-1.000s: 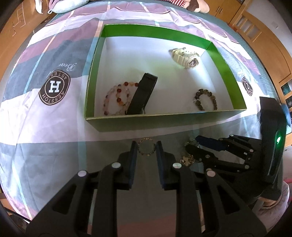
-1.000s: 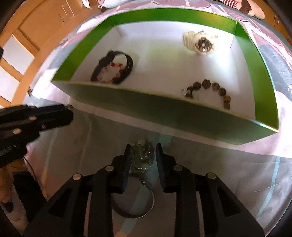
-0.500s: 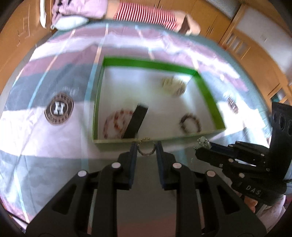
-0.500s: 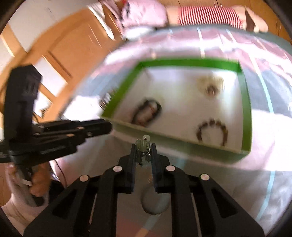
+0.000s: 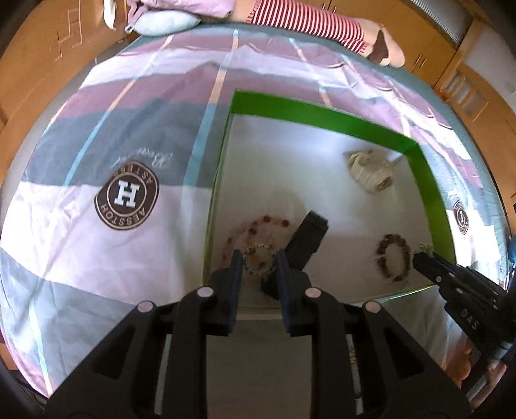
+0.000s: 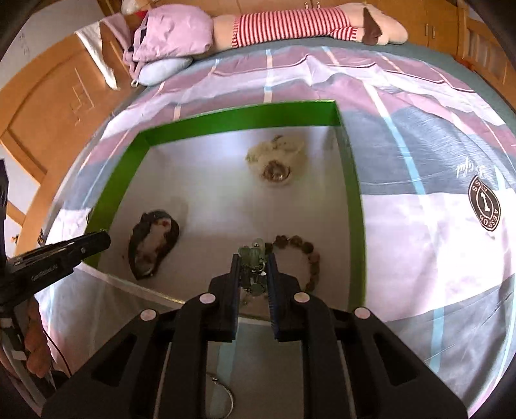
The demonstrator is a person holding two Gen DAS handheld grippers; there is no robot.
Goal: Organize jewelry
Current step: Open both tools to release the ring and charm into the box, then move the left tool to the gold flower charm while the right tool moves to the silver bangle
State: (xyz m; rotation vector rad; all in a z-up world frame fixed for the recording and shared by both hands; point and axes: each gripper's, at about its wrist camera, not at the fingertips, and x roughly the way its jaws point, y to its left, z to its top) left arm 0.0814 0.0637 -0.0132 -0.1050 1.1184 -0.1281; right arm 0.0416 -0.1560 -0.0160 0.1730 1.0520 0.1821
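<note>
A green box (image 5: 322, 111) (image 6: 225, 121) with a white floor lies on the bed. My left gripper (image 5: 257, 258) is shut on a small beaded bracelet (image 5: 258, 248), held above the box's near left part. My right gripper (image 6: 253, 264) is shut on a pale green charm bracelet (image 6: 253, 258), held over the box's near right part. On the box floor lie a cream watch (image 5: 371, 172) (image 6: 277, 159), a brown bead bracelet (image 5: 393, 256) (image 6: 303, 253), a red and pink bead bracelet (image 5: 258, 225) and a black band (image 5: 306, 238) (image 6: 151, 241).
The bedsheet (image 5: 129, 193) is pink, grey and white with round logos. A striped plush toy (image 6: 306, 22) and pillows (image 6: 167, 42) lie at the bed's far end. Wooden cabinets surround the bed. A metal ring (image 6: 222, 399) lies on the sheet under my right gripper.
Both grippers rose from the sheet in front of the box, each carrying its bracelet, and now hang above the box's inside.
</note>
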